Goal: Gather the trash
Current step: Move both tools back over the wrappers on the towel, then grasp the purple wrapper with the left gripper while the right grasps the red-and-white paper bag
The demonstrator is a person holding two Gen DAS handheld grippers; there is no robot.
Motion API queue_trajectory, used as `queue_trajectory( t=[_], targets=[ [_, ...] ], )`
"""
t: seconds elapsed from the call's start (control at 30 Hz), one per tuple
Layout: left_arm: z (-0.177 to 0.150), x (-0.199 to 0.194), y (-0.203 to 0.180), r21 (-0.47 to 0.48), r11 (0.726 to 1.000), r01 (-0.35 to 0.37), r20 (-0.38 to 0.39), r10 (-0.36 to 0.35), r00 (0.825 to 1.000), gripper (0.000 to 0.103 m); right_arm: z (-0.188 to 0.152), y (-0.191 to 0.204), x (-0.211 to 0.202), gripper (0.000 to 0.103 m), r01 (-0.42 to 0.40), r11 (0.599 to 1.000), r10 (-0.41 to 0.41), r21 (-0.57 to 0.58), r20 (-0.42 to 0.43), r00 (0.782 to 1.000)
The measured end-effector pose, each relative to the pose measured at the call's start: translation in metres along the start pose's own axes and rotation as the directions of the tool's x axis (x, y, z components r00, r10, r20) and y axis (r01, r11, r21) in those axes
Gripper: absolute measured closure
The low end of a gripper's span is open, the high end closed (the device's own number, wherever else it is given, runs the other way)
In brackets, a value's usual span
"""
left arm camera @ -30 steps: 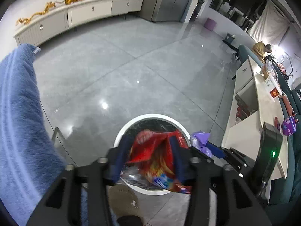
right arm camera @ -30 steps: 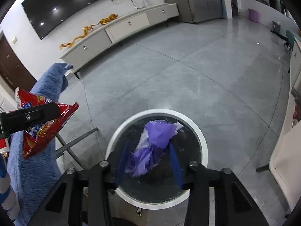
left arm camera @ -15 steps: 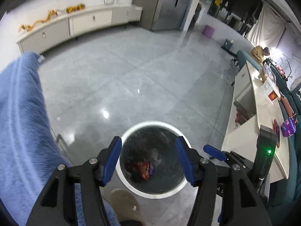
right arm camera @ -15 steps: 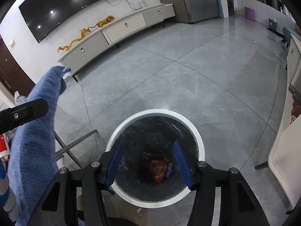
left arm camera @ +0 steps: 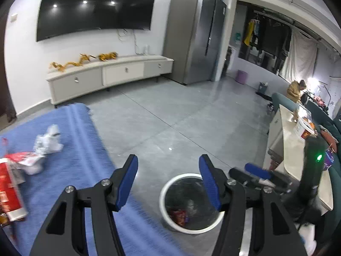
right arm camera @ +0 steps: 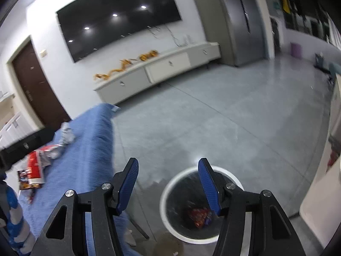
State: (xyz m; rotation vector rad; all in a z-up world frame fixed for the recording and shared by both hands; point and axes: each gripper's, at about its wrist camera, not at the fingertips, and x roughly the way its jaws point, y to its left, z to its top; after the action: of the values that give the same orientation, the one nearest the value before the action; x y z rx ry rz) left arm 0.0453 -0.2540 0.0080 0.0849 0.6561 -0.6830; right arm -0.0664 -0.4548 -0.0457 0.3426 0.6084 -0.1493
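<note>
My left gripper stands open and empty, high over the floor beside the white-rimmed round bin. A red snack bag lies at the bin's bottom. My right gripper is empty too, its jaws opening above the bin, where the red bag and a purple wrapper lie. More trash sits on the blue cloth-covered table at the left: a crumpled white wrapper and a red pack. The right wrist view shows a silver wrapper and a red-and-white pack there.
A white counter with a tub and clutter runs along the right, a person in yellow behind it. A low TV cabinet, wall screen and tall grey fridge stand at the back. Grey tiled floor lies between.
The left gripper let the red bag fall and the right let the purple wrapper fall into the bin. Both jaws widened, then both grippers rose and tilted up, bringing the tabletop into view.
</note>
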Motion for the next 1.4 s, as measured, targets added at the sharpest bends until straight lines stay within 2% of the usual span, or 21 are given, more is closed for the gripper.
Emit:
queue_trajectory(
  t=[0.13, 0.3, 0.37, 0.4, 0.43, 0.6, 0.77, 0.97, 1.07, 1.2, 1.4],
  targets=[
    [-0.002, -0.035, 0.023, -0.015, 0.998, -0.064, 0.050, 0.064, 0.997, 0.045, 0.013, 0.033, -0.017, 0.047, -0.037, 0.998, 0.039, -0.053, 0.044, 0.998],
    [-0.009, -0.084, 0.064, -0.075, 0.987, -0.139, 0.134, 0.148, 0.980, 0.045, 0.026, 0.075, -0.037, 0.045, -0.078, 0.990, 0.089, -0.119, 0.089, 0.992],
    [-0.012, -0.103, 0.081, -0.107, 0.980, -0.167, 0.165, 0.183, 0.969, 0.037, 0.030, 0.094, -0.042, 0.043, -0.099, 0.984, 0.114, -0.148, 0.100, 0.988],
    [-0.014, -0.113, 0.090, -0.126, 0.975, -0.185, 0.181, 0.206, 0.962, 0.027, 0.032, 0.104, -0.044, 0.043, -0.109, 0.981, 0.127, -0.163, 0.103, 0.987],
    [-0.016, -0.122, 0.099, -0.144, 0.969, -0.201, 0.195, 0.226, 0.954, 0.022, 0.033, 0.109, -0.045, 0.043, -0.116, 0.978, 0.135, -0.171, 0.104, 0.985],
    [-0.034, -0.156, 0.150, -0.221, 0.937, -0.269, 0.220, 0.317, 0.923, 0.022, 0.036, 0.151, -0.041, 0.042, -0.175, 0.959, 0.197, -0.225, 0.081, 0.977],
    [-0.061, -0.175, 0.213, -0.309, 0.883, -0.353, 0.176, 0.418, 0.891, 0.022, 0.030, 0.196, -0.022, 0.042, -0.232, 0.936, 0.246, -0.264, 0.024, 0.969],
    [-0.102, -0.193, 0.285, -0.404, 0.796, -0.451, 0.100, 0.528, 0.843, 0.022, 0.020, 0.250, 0.015, 0.041, -0.308, 0.902, 0.300, -0.301, -0.075, 0.951],
    [-0.119, -0.194, 0.316, -0.437, 0.758, -0.485, 0.058, 0.561, 0.826, 0.021, 0.014, 0.275, 0.035, 0.034, -0.342, 0.884, 0.318, -0.318, -0.124, 0.940],
    [-0.138, -0.184, 0.350, -0.449, 0.730, -0.515, -0.008, 0.573, 0.819, 0.021, 0.000, 0.315, 0.068, 0.028, -0.388, 0.853, 0.335, -0.348, -0.206, 0.920],
    [-0.157, -0.152, 0.392, -0.433, 0.757, -0.490, -0.089, 0.505, 0.859, 0.021, -0.023, 0.357, 0.117, 0.028, -0.468, 0.824, 0.368, -0.318, -0.328, 0.870]
  ],
)
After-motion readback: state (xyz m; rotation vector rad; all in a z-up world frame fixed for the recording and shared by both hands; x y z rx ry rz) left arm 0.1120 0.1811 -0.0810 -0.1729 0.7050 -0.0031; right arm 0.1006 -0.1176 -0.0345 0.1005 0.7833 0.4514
